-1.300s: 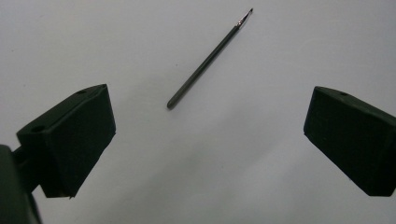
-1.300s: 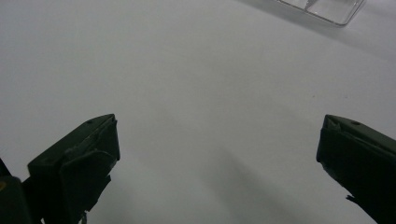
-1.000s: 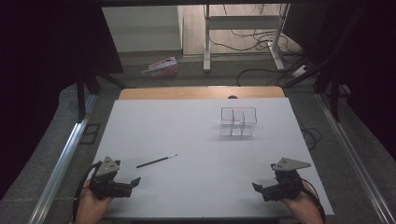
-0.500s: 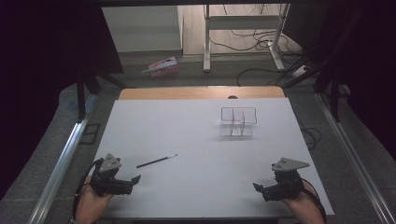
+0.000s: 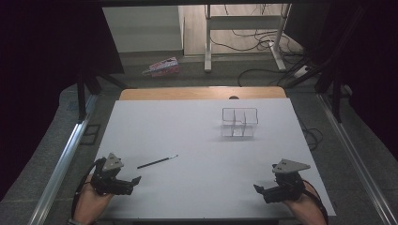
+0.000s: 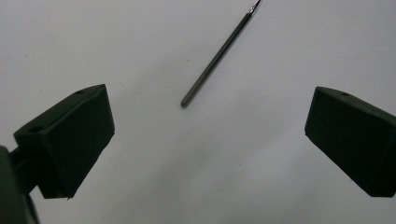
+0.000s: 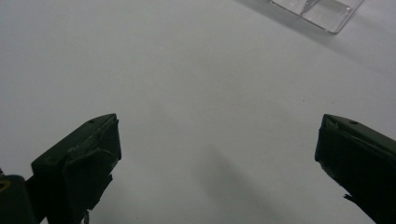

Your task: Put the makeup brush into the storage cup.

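Your left gripper (image 6: 208, 140) has jaws spread wide; the pen (image 6: 218, 55) lies just ahead, between them, untouched.

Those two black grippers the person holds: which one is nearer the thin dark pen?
The left gripper. The thin dark pen lies on the white table just ahead of its open jaws, while the right gripper sits across the table, jaws also open.

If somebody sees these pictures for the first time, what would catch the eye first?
Probably the thin dark pen-like stick, which lies alone on the white table just ahead of the left gripper, whose jaws stand wide open. Next comes the clear plastic divided box, farther back on the right side. The right gripper rests near the front edge, its jaws also open and holding nothing.
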The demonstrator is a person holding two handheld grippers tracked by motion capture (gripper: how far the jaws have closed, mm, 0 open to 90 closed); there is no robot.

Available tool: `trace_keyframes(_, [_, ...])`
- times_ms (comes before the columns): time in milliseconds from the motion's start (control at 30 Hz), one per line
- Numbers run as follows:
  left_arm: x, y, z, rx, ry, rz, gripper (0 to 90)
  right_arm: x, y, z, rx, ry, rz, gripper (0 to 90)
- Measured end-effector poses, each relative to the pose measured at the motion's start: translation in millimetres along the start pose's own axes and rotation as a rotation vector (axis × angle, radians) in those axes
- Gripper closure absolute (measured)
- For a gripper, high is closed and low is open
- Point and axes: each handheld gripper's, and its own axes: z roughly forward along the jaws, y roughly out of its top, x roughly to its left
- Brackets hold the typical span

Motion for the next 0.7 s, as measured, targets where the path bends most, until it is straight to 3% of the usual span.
trace_keyframes(333, [4.4, 10.3, 0.8, 0.039, 0.004, 0.024, 1.6, -5.9, -3.1, 0.0, 0.017, -0.025, 0.028, 0.0])
trace_keyframes(700, [15.2, 21.6, 0.9, 0.082, 0.005, 0.049, 1.6, -6.8, -2.8, -0.9, 0.010, -0.021, 0.018, 0.0])
